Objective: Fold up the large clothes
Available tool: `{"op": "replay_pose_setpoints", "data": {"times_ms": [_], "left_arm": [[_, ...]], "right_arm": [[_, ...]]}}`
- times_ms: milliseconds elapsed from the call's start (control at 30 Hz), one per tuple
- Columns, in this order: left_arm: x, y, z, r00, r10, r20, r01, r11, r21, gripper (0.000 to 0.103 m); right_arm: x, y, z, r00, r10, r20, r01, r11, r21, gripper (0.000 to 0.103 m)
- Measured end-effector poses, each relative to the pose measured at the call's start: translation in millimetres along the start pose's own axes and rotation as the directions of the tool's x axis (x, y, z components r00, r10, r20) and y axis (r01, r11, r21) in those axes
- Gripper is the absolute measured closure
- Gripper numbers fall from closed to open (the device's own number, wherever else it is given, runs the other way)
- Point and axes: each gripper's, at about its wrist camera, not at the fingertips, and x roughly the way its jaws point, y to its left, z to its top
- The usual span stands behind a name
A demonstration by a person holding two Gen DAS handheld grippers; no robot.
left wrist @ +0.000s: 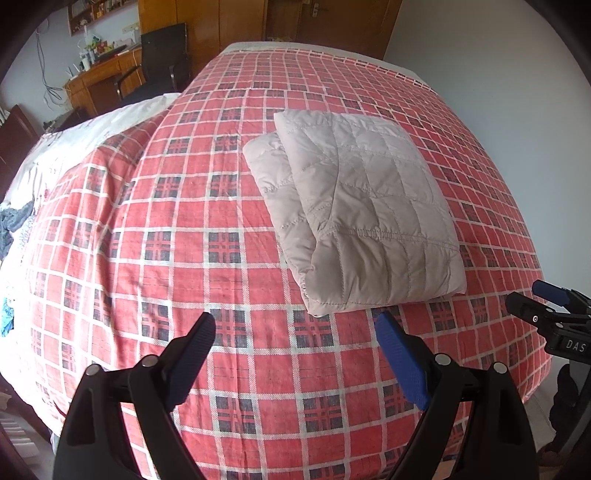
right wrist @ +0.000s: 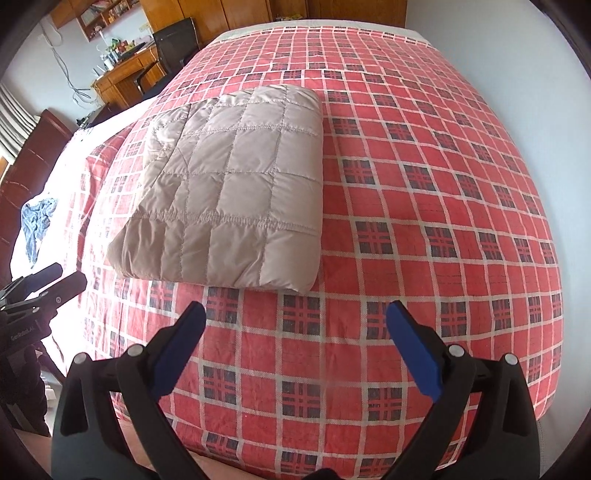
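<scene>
A wide bed (left wrist: 258, 387) under a red plaid cover fills the room, close to a plain white wall (left wrist: 498, 74). Beyond its far end stand wooden wardrobe doors (left wrist: 240, 22). To the left sit a cluttered wooden desk (left wrist: 99, 79) and a black chair (left wrist: 162, 62), with shelves (right wrist: 99, 14) above, in soft daylight.

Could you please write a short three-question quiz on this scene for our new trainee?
1. True or false: the beige quilted garment lies folded on the plaid bedspread.
2. The left claw is: A) shut on the garment, B) open and empty, C) out of view.
3. Fill in: neither the left nor the right claw ____ the garment.

Key: 1 true; 2 B; 3 touches.
</scene>
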Motion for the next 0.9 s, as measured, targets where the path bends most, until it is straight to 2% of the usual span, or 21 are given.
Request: {"op": "replay_pose_setpoints", "data": {"times_ms": [900], "left_arm": [[-1.9,2.0,-0.5,0.999,0.048,-0.009,-0.048,0.999,-0.002,0.014]], "right_arm": [[-7.3,9.5,3.3,1.0,-0.018,0.019,0.018,1.0,-0.012,0.006]]}}
